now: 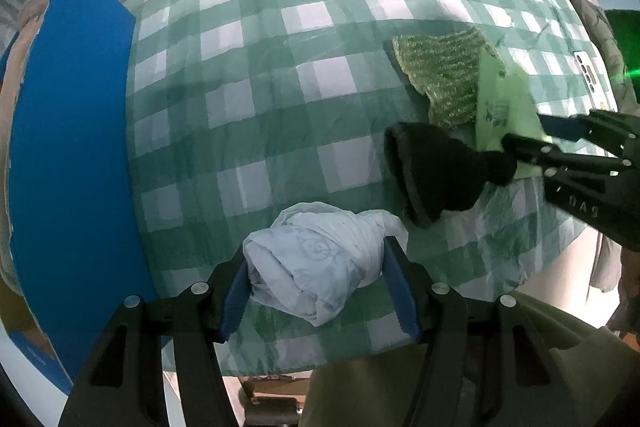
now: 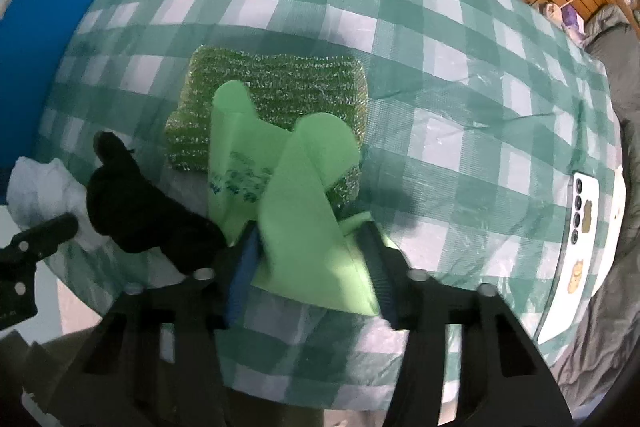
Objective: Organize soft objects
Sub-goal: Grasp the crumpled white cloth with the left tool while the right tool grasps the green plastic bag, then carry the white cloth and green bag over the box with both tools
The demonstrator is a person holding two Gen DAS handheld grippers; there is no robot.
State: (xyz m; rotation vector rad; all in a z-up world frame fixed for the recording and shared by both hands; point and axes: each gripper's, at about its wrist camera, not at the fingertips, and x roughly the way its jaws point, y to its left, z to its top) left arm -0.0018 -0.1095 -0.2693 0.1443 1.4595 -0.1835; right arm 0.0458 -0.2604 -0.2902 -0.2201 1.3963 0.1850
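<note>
Left gripper (image 1: 316,283) grasps a white bundle (image 1: 320,267) with a faint cat print. Right gripper (image 2: 308,267) clasps a light-green cloth (image 2: 296,187); its blue printing is illegible.

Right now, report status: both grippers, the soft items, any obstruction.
Left gripper clamped on white cloth bundle. Right gripper closed on light green cloth. Black beanie, green knit piece on table. Nothing in the way.

Hat (image 1: 436,171) between bundled cloth (image 1: 320,267) and folded cloth (image 2: 296,187); knit pad (image 2: 280,95) beyond.
</note>
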